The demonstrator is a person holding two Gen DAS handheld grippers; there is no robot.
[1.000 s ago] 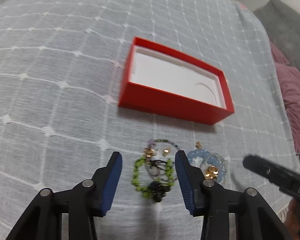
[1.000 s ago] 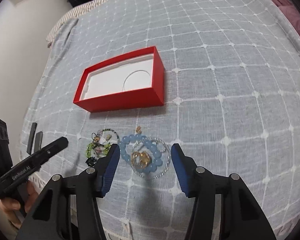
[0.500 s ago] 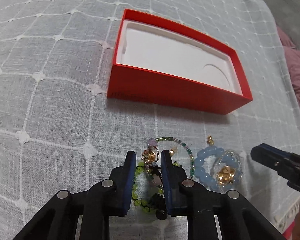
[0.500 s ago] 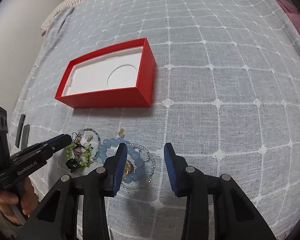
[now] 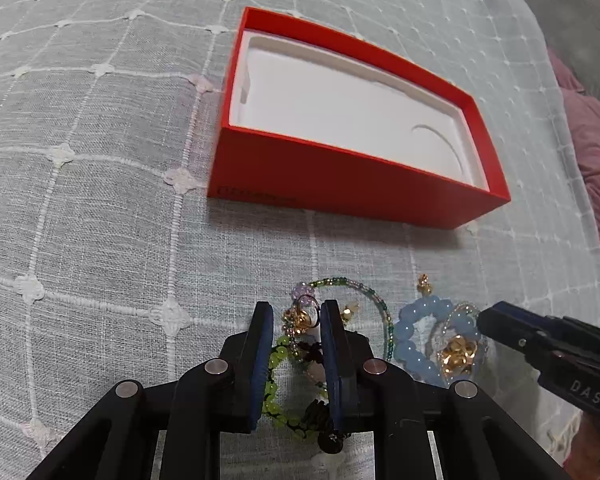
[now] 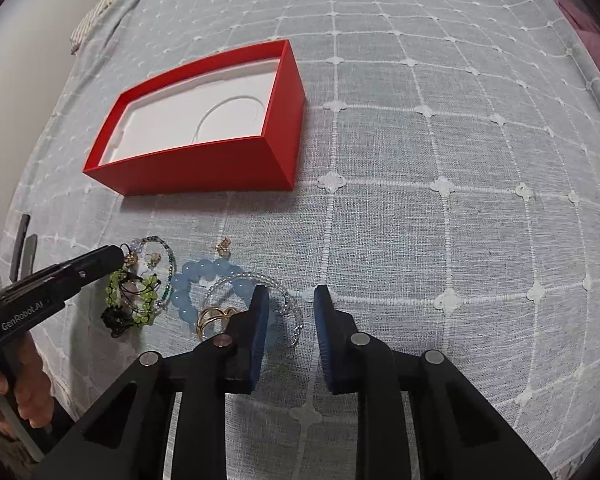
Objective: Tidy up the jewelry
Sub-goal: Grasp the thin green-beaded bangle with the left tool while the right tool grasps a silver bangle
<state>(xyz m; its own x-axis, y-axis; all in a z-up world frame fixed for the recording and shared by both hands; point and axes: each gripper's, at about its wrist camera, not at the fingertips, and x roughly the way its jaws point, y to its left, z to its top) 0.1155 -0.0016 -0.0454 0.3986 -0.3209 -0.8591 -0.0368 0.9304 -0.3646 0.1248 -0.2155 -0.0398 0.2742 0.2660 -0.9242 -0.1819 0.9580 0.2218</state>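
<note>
A red box [image 5: 340,184] with a white empty insert sits open on the grey cloth; it also shows in the right wrist view [image 6: 204,160]. A pile of jewelry lies in front of it: a green bead bracelet [image 5: 274,364], gold pieces [image 5: 300,318], a thin green bead ring [image 5: 374,304] and a blue bead bracelet [image 5: 410,344]. My left gripper [image 5: 296,320] has narrowed around the gold and green pieces. My right gripper [image 6: 288,304] is partly open over the clear bead bracelet [image 6: 260,280], next to the blue bracelet [image 6: 184,292].
The grey checked cloth [image 6: 440,160] covers the whole surface. A pink cushion [image 5: 596,160] and grey sofa lie at the right. Two dark flat strips [image 6: 24,244] lie at the cloth's left edge.
My left gripper came down and forward onto the green and gold jewelry and its jaws narrowed a lot. My right gripper narrowed too and shifted right of the blue bracelet.
</note>
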